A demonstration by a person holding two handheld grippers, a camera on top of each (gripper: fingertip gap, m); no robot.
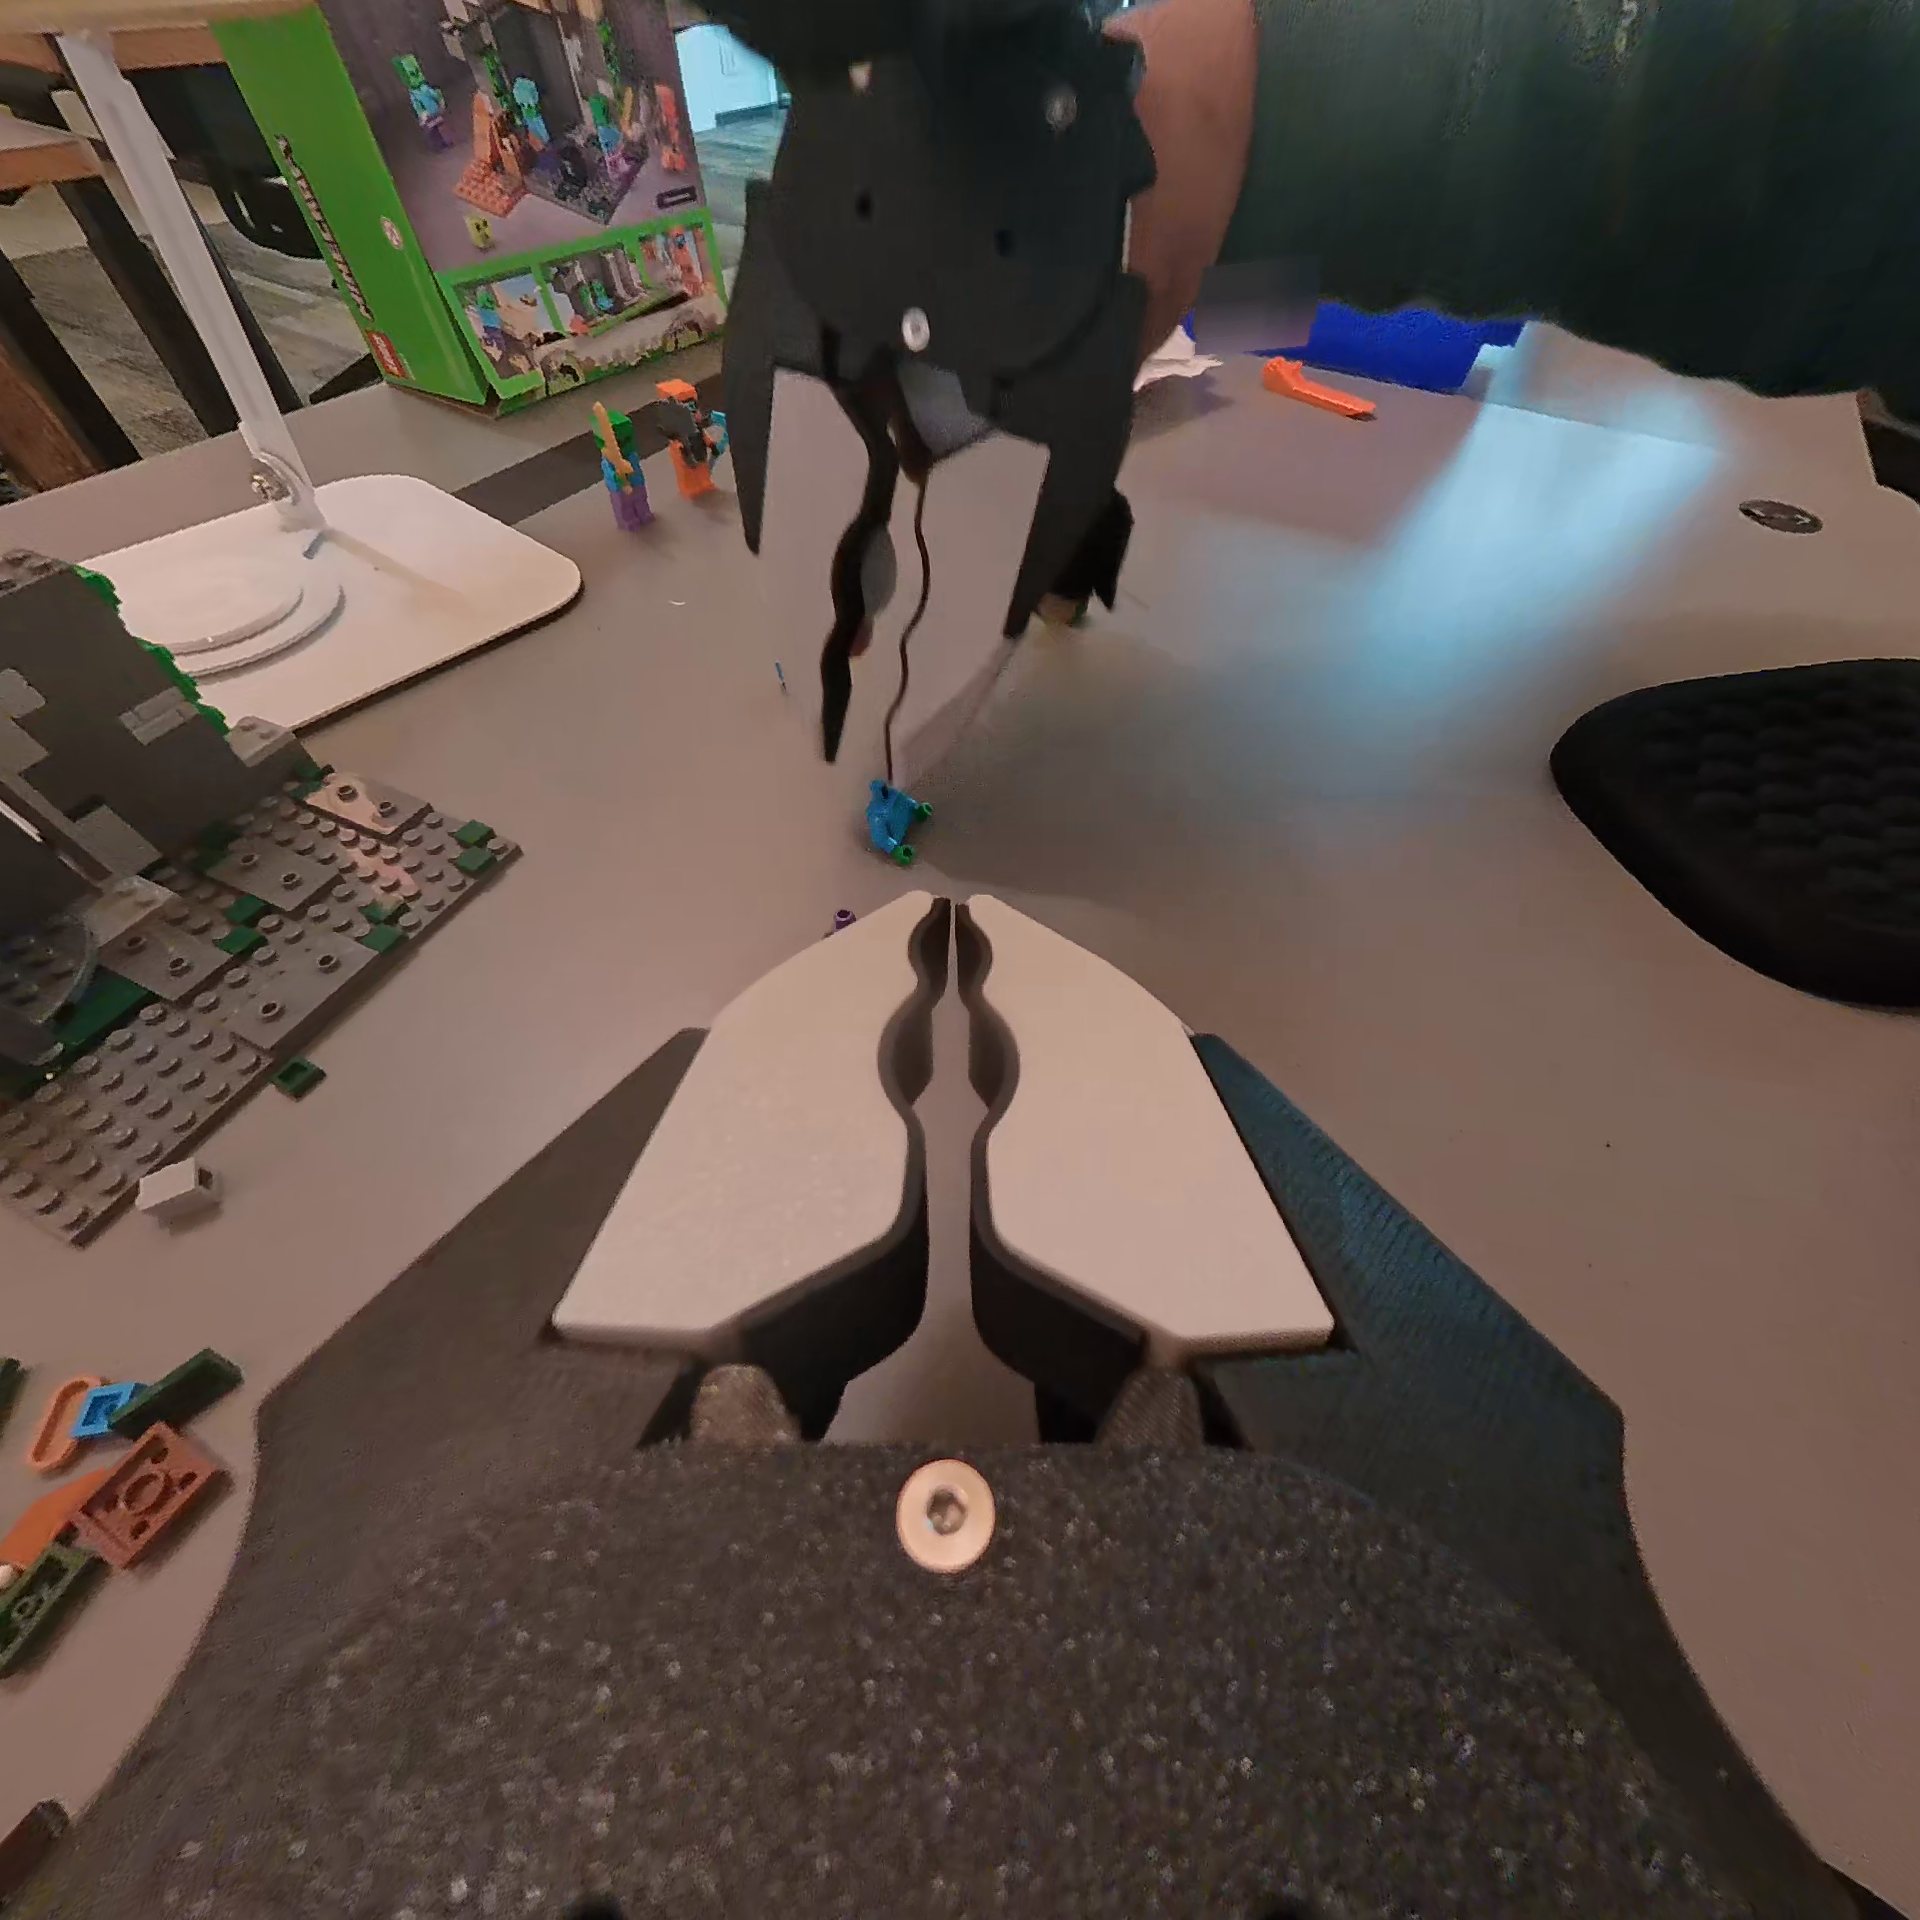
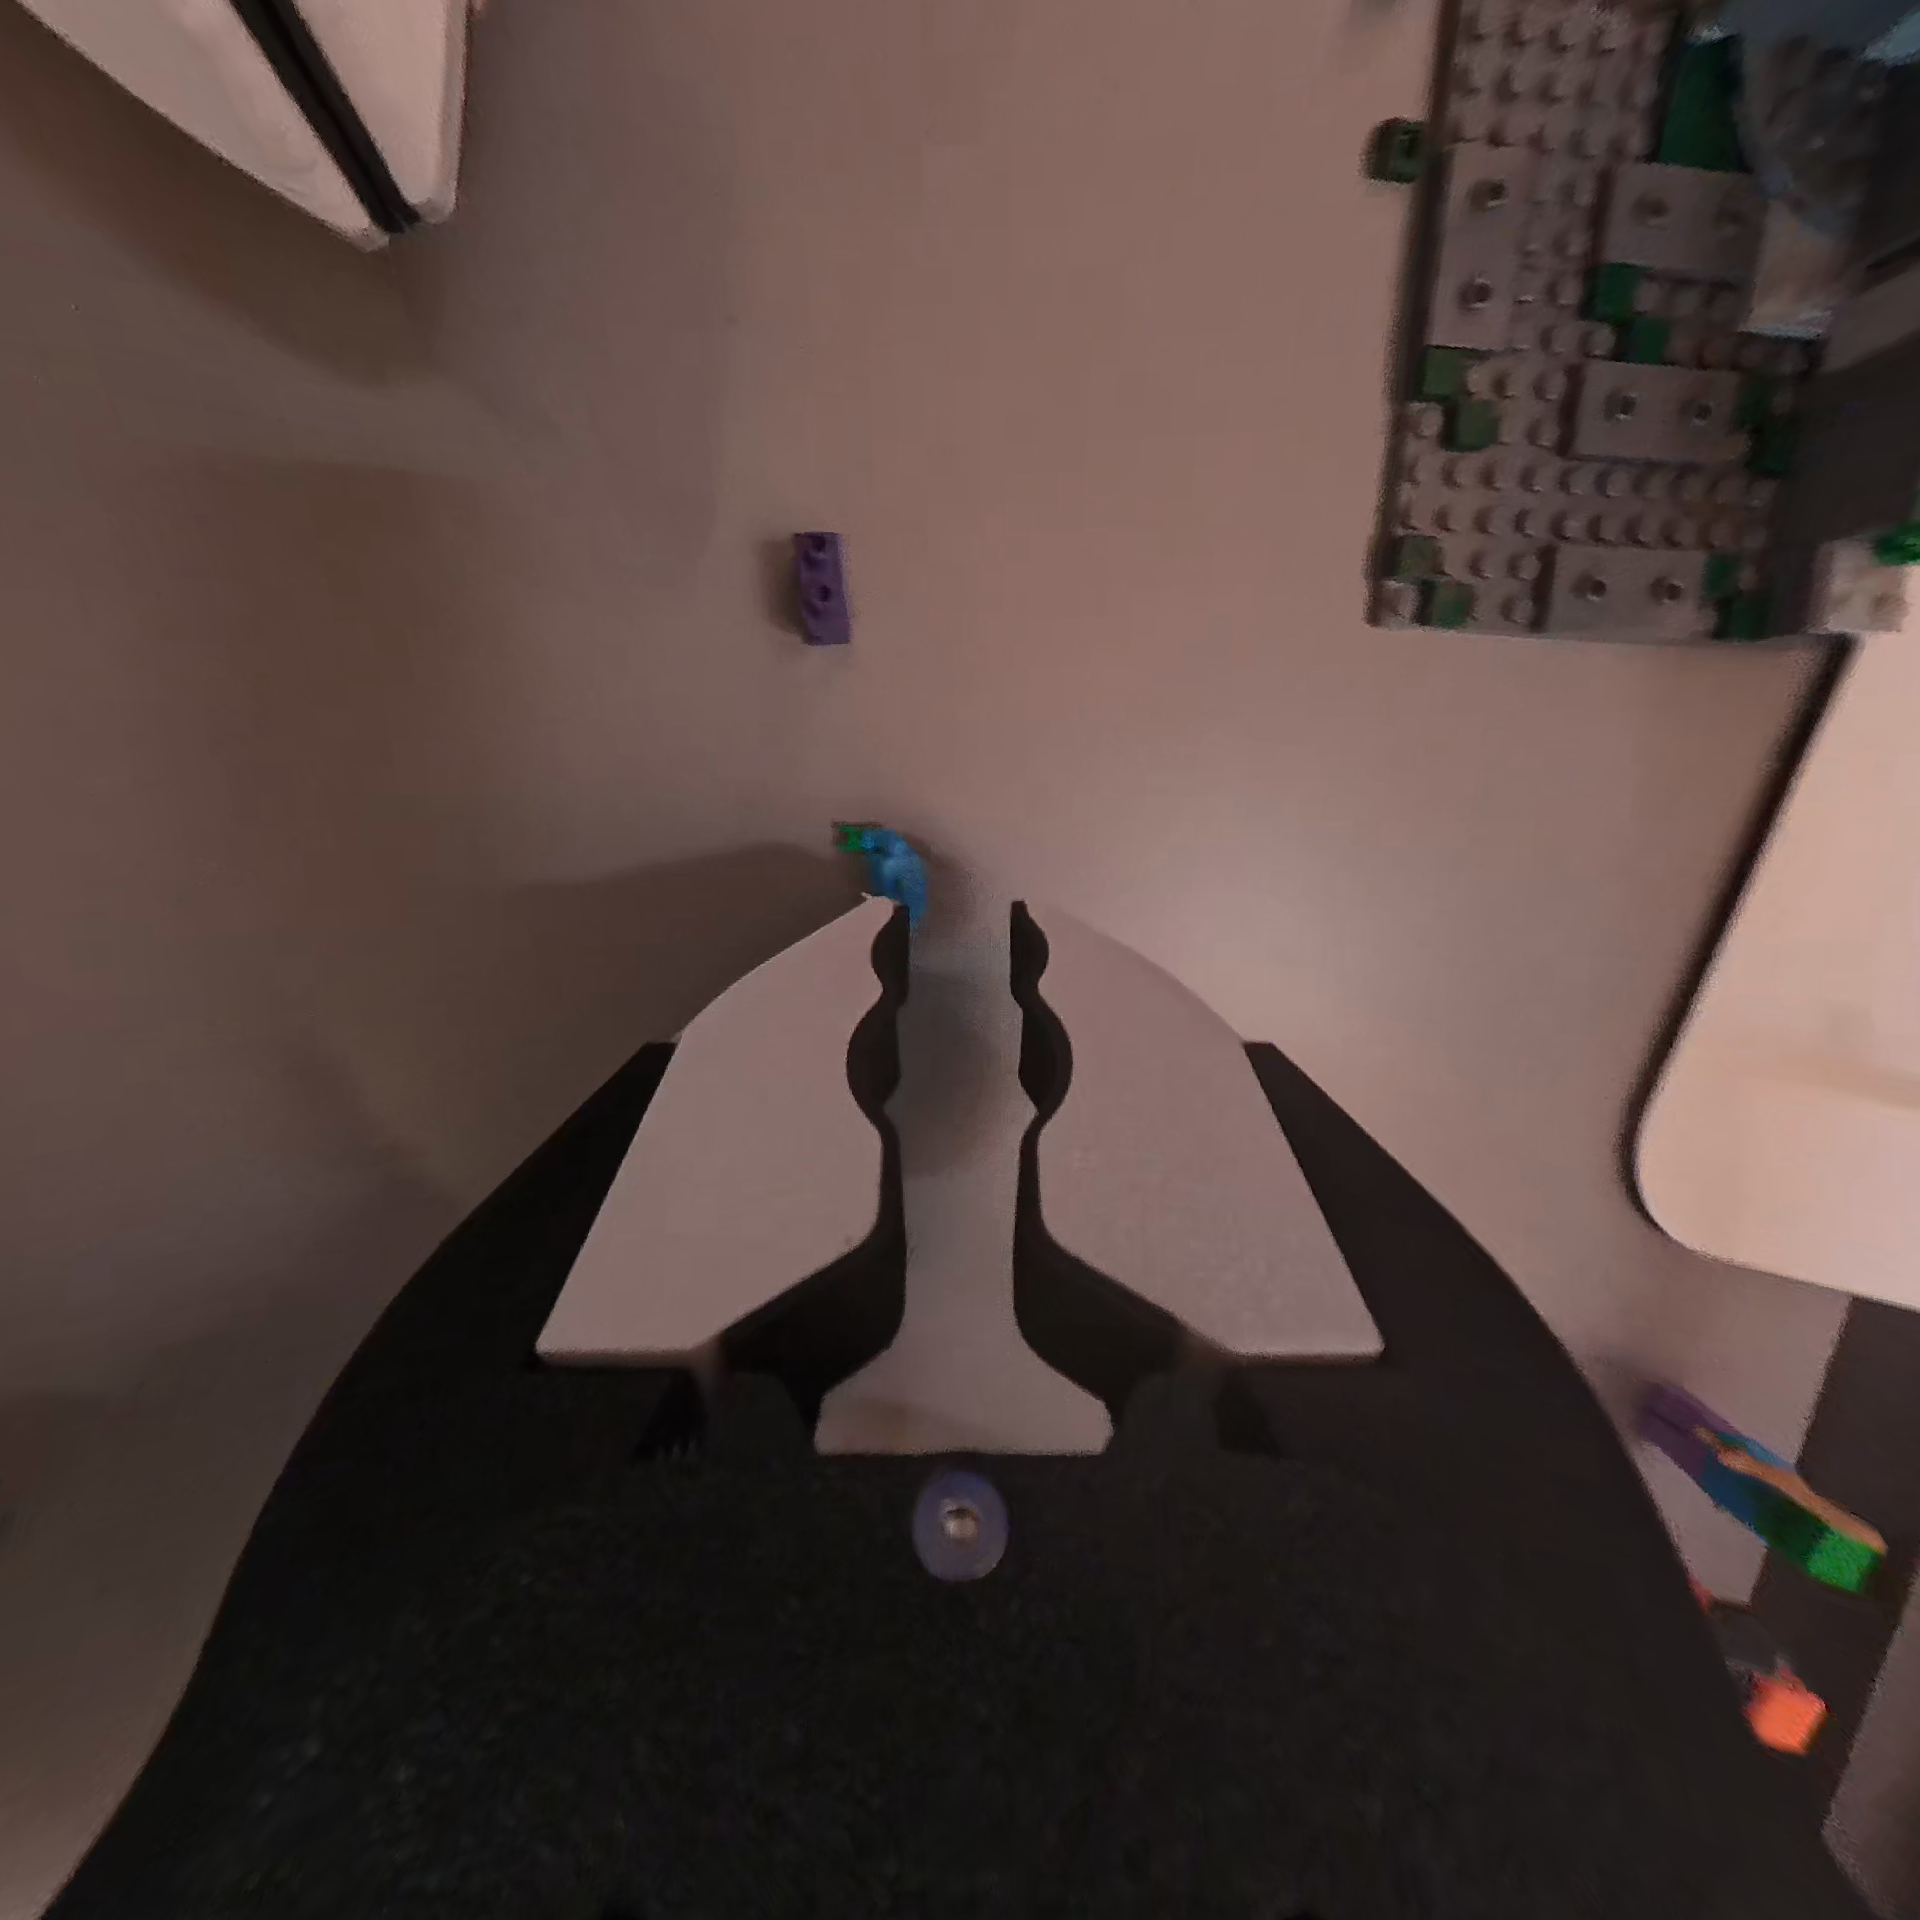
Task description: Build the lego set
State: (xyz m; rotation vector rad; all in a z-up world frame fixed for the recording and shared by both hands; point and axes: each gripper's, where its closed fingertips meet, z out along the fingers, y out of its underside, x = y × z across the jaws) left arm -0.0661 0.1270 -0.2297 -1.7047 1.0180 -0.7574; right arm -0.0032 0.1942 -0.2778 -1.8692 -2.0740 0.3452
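A small blue minifigure torso with green hands (image 1: pixel 894 821) lies on the grey table (image 1: pixel 1299 1039). My right gripper (image 1: pixel 868 748) hangs over it, tips pointing down. In the right wrist view my right gripper (image 2: pixel 951 909) is open by a narrow gap and empty. The torso (image 2: pixel 894 862) sits just off its left fingertip, not between the fingers. My left gripper (image 1: pixel 951 914) is shut and empty, low over the table just short of the torso. A purple piece (image 1: pixel 844 920) peeks out beside its left finger and shows in the right wrist view (image 2: pixel 821 587). The grey and green build (image 1: pixel 208 914) stands at the left.
A green set box (image 1: pixel 468 208), two standing minifigures (image 1: pixel 655 457) and a white stand base (image 1: pixel 343 592) are at the back left. Loose pieces (image 1: pixel 114 1455) lie at the near left. An orange tool (image 1: pixel 1314 387) and a black mesh chair (image 1: pixel 1766 821) are at the right.
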